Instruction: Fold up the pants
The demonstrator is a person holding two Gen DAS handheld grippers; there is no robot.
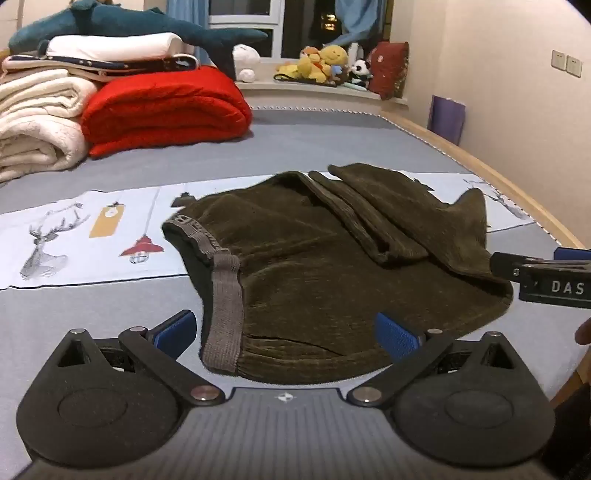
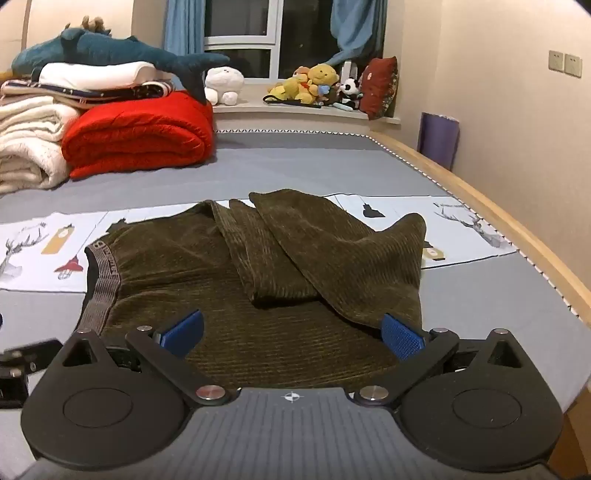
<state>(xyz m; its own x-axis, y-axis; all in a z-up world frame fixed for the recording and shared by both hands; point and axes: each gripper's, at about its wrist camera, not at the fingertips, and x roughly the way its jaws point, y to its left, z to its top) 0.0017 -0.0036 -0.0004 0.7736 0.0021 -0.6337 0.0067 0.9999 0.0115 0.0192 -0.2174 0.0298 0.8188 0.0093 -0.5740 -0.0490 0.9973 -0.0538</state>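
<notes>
Bedroom interior under warm artificial light. A bed (image 2: 295, 166) with a grey sheet and a pale wooden frame (image 2: 480, 206) stands beside a cream wall (image 2: 498, 92) bearing 2 switch plates (image 2: 565, 62). At the far end, a dark window (image 2: 295, 37) with blue curtains (image 2: 181, 26) sits above a white sill (image 2: 295, 109). A purple panel (image 2: 439, 138) leans against the wall near the frame.
</notes>
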